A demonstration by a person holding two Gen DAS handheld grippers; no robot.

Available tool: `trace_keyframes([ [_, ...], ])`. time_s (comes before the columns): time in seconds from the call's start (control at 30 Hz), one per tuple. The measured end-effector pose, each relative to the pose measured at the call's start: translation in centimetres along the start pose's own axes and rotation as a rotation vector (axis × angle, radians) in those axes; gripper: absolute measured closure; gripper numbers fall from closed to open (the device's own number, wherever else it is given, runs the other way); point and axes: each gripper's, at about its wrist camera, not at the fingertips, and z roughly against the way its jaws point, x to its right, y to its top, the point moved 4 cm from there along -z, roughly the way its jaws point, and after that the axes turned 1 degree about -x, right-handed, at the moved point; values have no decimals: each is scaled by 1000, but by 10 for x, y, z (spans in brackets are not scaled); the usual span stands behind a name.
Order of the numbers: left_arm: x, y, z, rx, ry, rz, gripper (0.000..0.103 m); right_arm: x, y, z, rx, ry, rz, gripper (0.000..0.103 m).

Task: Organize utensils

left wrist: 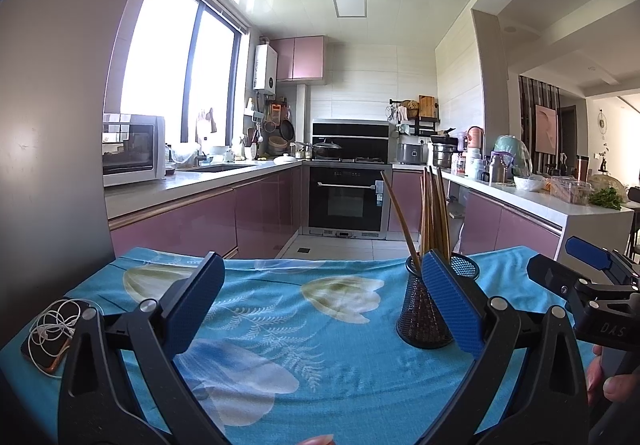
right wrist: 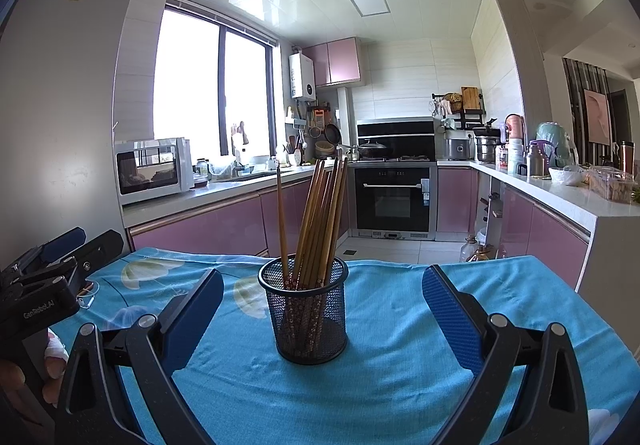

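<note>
Black mesh holder (right wrist: 307, 315) upright on a tabletop (right wrist: 400, 365) draped in a blue floral cloth, taken here as the landmark. Wooden chopsticks (right wrist: 320, 221) standing inside the holder, most bunched and leaning toward its right rim, one (right wrist: 282, 221) set apart, nearly upright by the left rim. Right gripper (right wrist: 323, 315) straddling the holder, blue-padded fingers (right wrist: 450, 321) spread wide on either side, touching neither holder nor chopsticks, nothing held. Left gripper (left wrist: 324, 307) to the left of the holder, fingers likewise wide apart and empty; its right finger (left wrist: 452, 303) overlapping the holder (left wrist: 424, 309) in the left wrist view, contact impossible to tell. Phone (left wrist: 50, 341) with tangled white earphone cable (left wrist: 56, 325) lying well left of the holder, at the tabletop's left edge. Behind the holder, a kitchen with pink cabinets (right wrist: 208, 225), a built-in oven (right wrist: 392, 201), a microwave (right wrist: 154, 169) beneath a bright window (right wrist: 212, 85).
</note>
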Motion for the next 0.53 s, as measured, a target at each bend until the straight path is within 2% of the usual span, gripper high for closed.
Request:
trace_keyframes([
  [0.23, 3, 0, 2, 9, -13, -15, 6, -1, -1, -1, -4, 1, 0, 7],
  [0.37, 2, -2, -4, -26, -11, -3, 6, 6, -2, 0, -19, -17, 14, 7],
  [0.47, -5, -6, -12, -75, -3, 6, 6, 28, -6, -11, -103, -80, 20, 7],
  [0.53, -11, -11, -23, -129, 10, 0, 6, 58, -16, -30, -236, -129, -10, 7],
])
